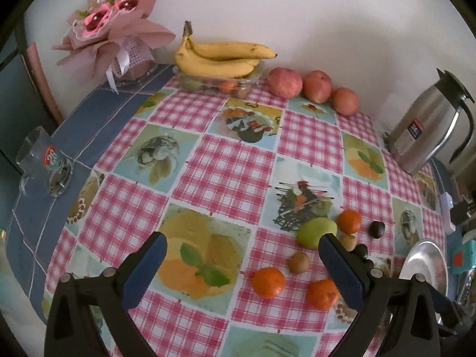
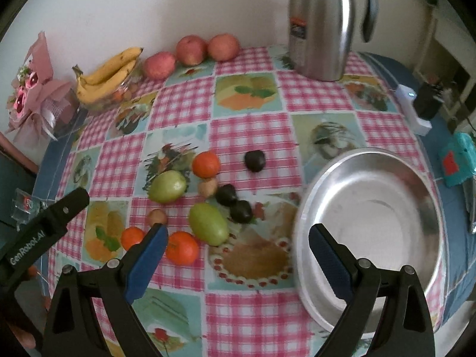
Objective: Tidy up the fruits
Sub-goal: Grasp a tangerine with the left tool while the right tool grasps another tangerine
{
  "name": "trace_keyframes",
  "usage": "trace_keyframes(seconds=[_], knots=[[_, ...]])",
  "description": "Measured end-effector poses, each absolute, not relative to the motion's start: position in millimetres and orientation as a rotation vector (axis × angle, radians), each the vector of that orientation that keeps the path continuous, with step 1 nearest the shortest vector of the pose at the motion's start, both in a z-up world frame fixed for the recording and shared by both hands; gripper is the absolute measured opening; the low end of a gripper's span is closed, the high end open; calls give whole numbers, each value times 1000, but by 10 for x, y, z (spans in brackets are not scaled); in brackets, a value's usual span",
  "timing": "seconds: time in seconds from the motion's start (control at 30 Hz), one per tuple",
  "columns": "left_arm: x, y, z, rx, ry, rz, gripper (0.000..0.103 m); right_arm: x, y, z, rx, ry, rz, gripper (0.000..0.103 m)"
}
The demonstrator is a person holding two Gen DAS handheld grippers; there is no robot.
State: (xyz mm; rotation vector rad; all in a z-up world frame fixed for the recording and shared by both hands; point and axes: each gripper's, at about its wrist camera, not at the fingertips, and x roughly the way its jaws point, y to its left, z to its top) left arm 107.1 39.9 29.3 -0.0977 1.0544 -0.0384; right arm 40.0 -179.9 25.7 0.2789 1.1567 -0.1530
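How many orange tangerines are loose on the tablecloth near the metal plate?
3. One tangerine sits farthest back beside a green fruit; a second tangerine lies nearest, by the other green fruit; a third tangerine is leftmost. More may hide in the banana container.

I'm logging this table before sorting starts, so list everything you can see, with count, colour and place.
oranges: three, orange, in the loose cluster mid-table
green fruits: two, green, same cluster
dark fruits: three, near black, cluster's right side
small brown fruits: two, tan, among the cluster
metal dish: one, silver, nothing in it, right of the cluster
apples: three, red, back edge by the wall
bananas: one bunch, yellow, on a clear container holding fruit
thermos jug: one, steel with black handle, back right
bouquet: one, pink wrap, back left corner
glass: one, clear, left edge
tablecloth: one, pink check with fruit pictures
left gripper: open, blue pads
right gripper: open, blue pads
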Motion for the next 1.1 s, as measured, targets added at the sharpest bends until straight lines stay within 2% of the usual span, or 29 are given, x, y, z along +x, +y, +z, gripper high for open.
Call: trace_keyframes(seconds=[0.3,0.73,1.1], knots=[[1102,405,-6,-58,1141,-65,103,481,-1555,-78,261,1257,-118,96],[1204,396,-472,-141,1348,-128,103,536,-1477,-347,288,1313,-142,96],[1242,344,-687,-125,1399,-111,103,618,-1416,-487,288,1330,-146,96]])
